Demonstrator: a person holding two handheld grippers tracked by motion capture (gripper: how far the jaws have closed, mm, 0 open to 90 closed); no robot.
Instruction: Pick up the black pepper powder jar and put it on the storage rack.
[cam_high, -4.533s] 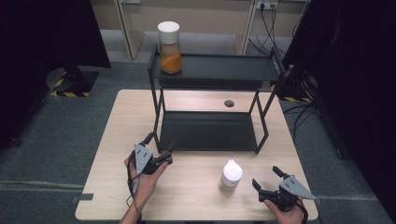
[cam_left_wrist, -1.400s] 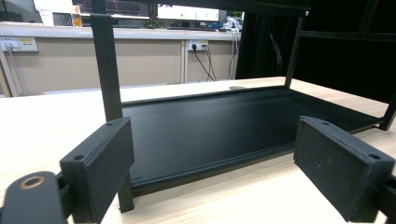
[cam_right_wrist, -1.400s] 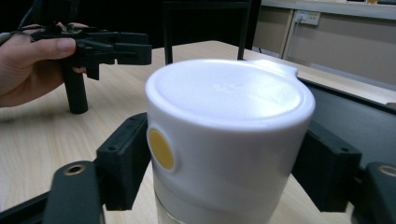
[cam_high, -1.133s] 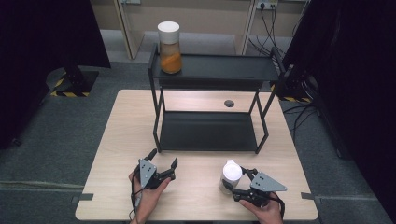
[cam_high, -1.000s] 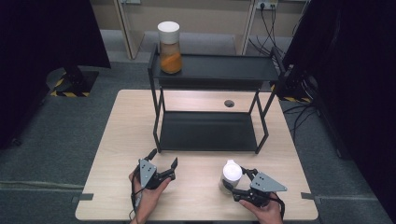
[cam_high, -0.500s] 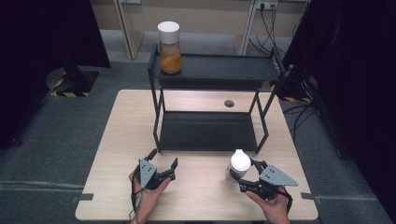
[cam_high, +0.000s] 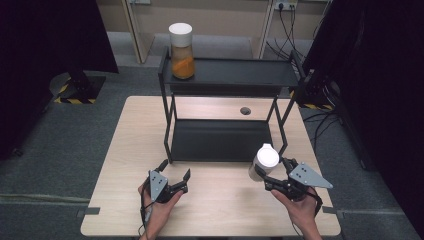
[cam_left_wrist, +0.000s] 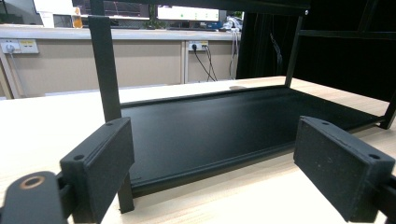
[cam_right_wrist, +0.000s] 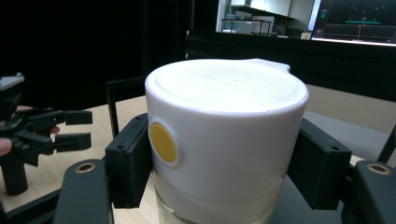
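Note:
A jar with a white lid (cam_high: 267, 156) is lifted off the table, tilted, at the rack's front right corner. My right gripper (cam_high: 271, 169) is shut on it. In the right gripper view the lid (cam_right_wrist: 226, 121) with its yellow dot sits between both pads (cam_right_wrist: 128, 163). My left gripper (cam_high: 175, 170) rests open on the table in front of the rack's left front leg, with nothing in it. Its two pads (cam_left_wrist: 100, 172) stand wide apart and face the lower shelf (cam_left_wrist: 224, 121). A second white-lidded jar (cam_high: 181, 50), part full of something orange, stands on the top shelf's left end.
The black two-level rack (cam_high: 235, 75) takes up the table's far half; its lower shelf (cam_high: 220, 140) is bare. A round cable hole (cam_high: 245, 110) lies behind it. Bare wooden tabletop (cam_high: 225, 200) lies between the two hands. The left gripper (cam_right_wrist: 70, 128) also shows far left in the right gripper view.
The right gripper shut on the white-lidded jar, lifted it off the table and carried it right and toward the rack. The left gripper drew back slightly, then stayed still.

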